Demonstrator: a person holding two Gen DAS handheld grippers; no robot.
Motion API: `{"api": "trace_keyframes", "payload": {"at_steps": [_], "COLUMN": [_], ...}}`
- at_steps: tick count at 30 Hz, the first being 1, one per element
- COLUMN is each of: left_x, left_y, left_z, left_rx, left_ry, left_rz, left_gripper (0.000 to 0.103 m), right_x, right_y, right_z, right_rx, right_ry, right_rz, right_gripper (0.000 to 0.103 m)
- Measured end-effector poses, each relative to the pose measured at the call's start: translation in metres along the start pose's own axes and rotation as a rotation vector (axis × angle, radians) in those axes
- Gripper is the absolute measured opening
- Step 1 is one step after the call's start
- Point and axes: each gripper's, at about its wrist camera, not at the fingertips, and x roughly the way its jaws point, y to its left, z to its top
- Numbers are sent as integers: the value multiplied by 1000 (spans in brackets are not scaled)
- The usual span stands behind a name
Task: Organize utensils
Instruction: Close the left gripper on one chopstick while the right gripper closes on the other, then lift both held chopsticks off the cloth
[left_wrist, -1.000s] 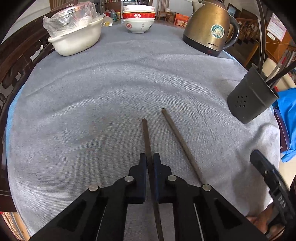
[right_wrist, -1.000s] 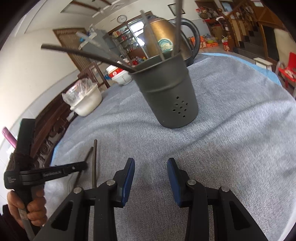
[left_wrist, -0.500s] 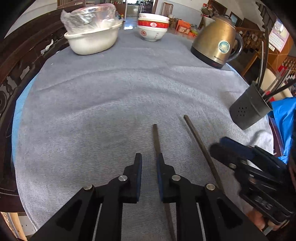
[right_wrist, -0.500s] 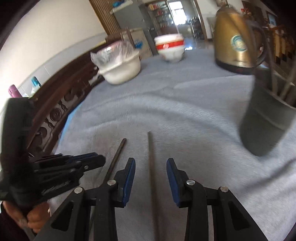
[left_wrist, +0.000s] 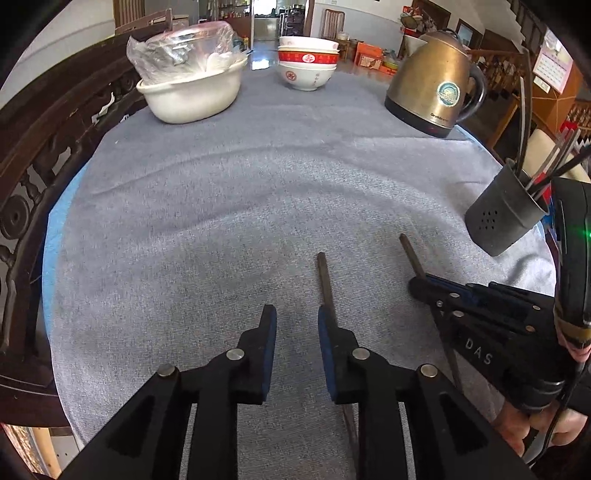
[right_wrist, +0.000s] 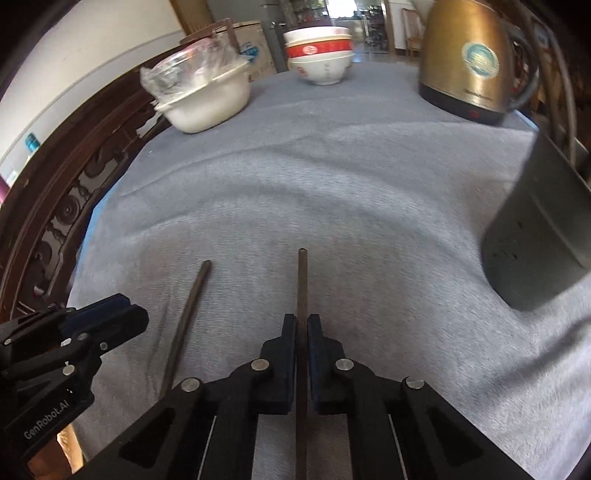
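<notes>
Two dark chopsticks lie side by side on the grey cloth (left_wrist: 221, 221). My right gripper (right_wrist: 302, 325) is shut on the right chopstick (right_wrist: 302, 280), which rests on the cloth; the left wrist view shows the same gripper (left_wrist: 419, 286) on that chopstick (left_wrist: 408, 251). My left gripper (left_wrist: 297, 325) hovers just above the cloth with its jaws opening and nothing between them. The left chopstick (left_wrist: 323, 277) runs under its right finger (left_wrist: 328, 332). Seen from the right wrist, that chopstick (right_wrist: 192, 302) lies beside the left gripper (right_wrist: 122, 314). A dark utensil holder (left_wrist: 502, 218) with several utensils stands at the right.
At the far side of the table stand a brass kettle (left_wrist: 432, 85), stacked red-and-white bowls (left_wrist: 308, 66) and a white basin (left_wrist: 192, 96) holding a plastic-wrapped bowl. A carved wooden chair back (left_wrist: 37, 155) runs along the left edge. A hand (left_wrist: 532, 428) holds the right gripper.
My left gripper let go of the left chopstick and opened. My right gripper swung left from the utensil holder, came over the right chopstick and shut on it.
</notes>
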Motion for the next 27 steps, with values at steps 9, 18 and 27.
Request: {"api": "trace_keyframes", "payload": {"at_steps": [9, 18, 27], "left_x": [2, 9, 15], "left_y": [-15, -21, -24], "left_z": [4, 6, 5], "left_rx": [38, 45, 43], "left_ry": [0, 14, 32], "left_rz": [36, 54, 58], "left_gripper": [32, 41, 48], "right_x": [-8, -7, -7], "right_y": [-23, -21, -22], "right_z": [-6, -8, -9], "right_rx": [43, 31, 25], "right_ry": [18, 15, 10], "right_rz": [-22, -30, -29], "right_gripper": [7, 8, 8]}}
